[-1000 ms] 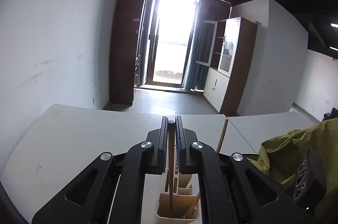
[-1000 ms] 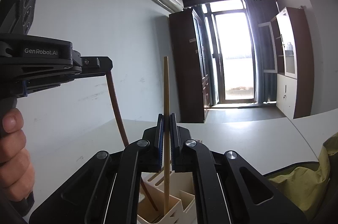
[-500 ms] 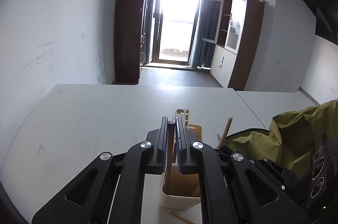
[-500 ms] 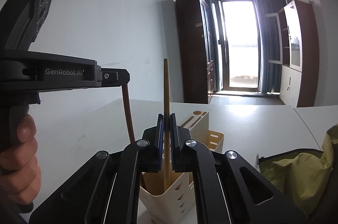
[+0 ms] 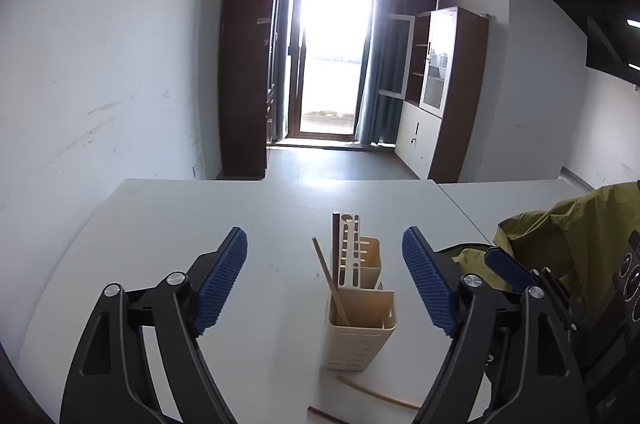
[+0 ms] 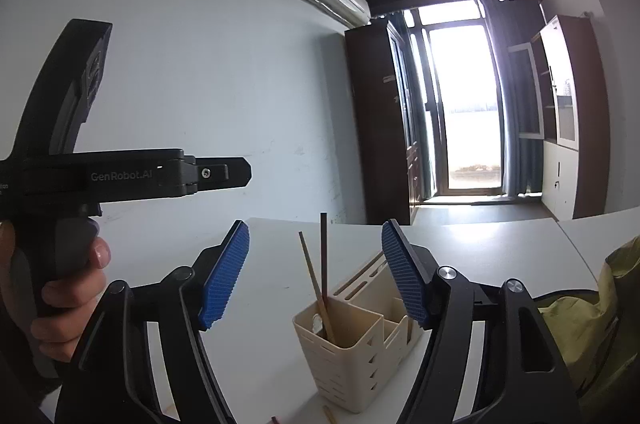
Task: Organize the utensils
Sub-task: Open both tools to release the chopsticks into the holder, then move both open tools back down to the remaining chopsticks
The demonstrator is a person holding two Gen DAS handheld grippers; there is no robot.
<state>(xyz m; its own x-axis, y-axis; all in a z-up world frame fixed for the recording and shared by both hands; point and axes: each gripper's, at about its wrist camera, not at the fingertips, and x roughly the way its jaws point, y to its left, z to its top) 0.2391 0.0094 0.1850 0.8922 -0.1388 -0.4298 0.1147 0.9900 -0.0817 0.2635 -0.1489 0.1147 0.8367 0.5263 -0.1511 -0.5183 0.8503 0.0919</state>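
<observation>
A cream slotted utensil holder [image 5: 360,332] stands on the white table [image 5: 200,224]. Two chopsticks lean in its near compartment: a dark one [image 6: 323,252] and a lighter one [image 6: 312,272]. My left gripper [image 5: 325,240] faces the holder with its jaws opening wide and its blue pads [image 5: 224,284] touching nothing. My right gripper [image 6: 316,230] is also opening, its pads clear of both sticks. From the right wrist view, the left gripper [image 6: 240,176] shows side-on, held by a hand [image 6: 68,288]. The holder [image 6: 352,356] sits just beyond my right fingers.
Two loose chopsticks [image 5: 376,392] lie on the table in front of the holder. An olive-green bag [image 5: 560,236] lies at the right side of the table. White walls, a dark cabinet and a bright doorway lie beyond the table's far edge.
Both grippers were shut on a chopstick each above the holder. Both have let go; the sticks now stand in the holder. Both grippers have drawn back from it.
</observation>
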